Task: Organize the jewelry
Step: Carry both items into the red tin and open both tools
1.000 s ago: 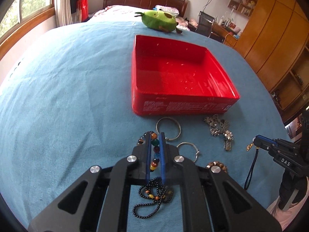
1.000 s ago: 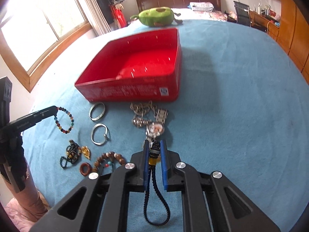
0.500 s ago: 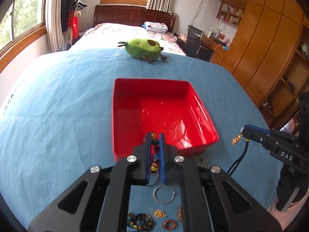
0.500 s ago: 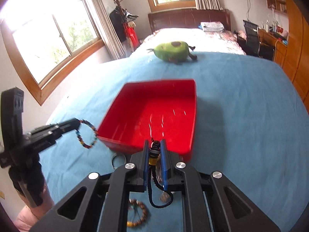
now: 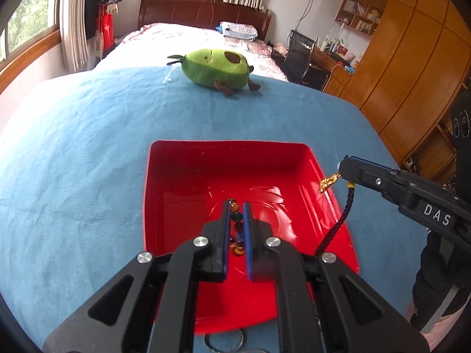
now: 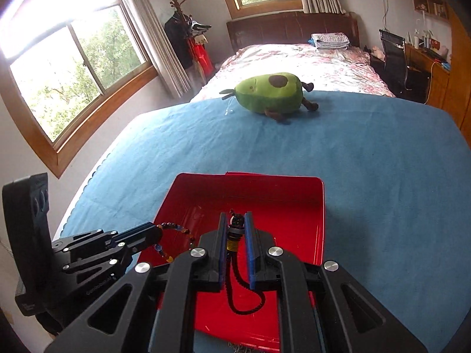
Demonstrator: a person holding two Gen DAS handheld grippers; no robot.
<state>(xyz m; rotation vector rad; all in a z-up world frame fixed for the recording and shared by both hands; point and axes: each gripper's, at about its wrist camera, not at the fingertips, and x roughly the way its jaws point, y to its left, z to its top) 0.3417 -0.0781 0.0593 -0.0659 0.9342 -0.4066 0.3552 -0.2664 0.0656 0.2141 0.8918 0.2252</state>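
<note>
1. Bright daylight enters through the windows (image 6: 73, 67) left of the fingers; their panes are blown out white.
2. Glare streaks the red tray (image 5: 270, 194) floor ahead of the fingers.
3. Fisheye bending curves the edges, with dark vignetted corners.
4. Focus is sharp throughout.

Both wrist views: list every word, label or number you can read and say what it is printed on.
"DAS": white letters on the black body of the right gripper, seen in the left wrist view.
Faint pale lettering on the body of the left gripper, in the right wrist view: too blurred to read.
Nothing readable on the red tray, the avocado plush or the blue cloth.
</note>
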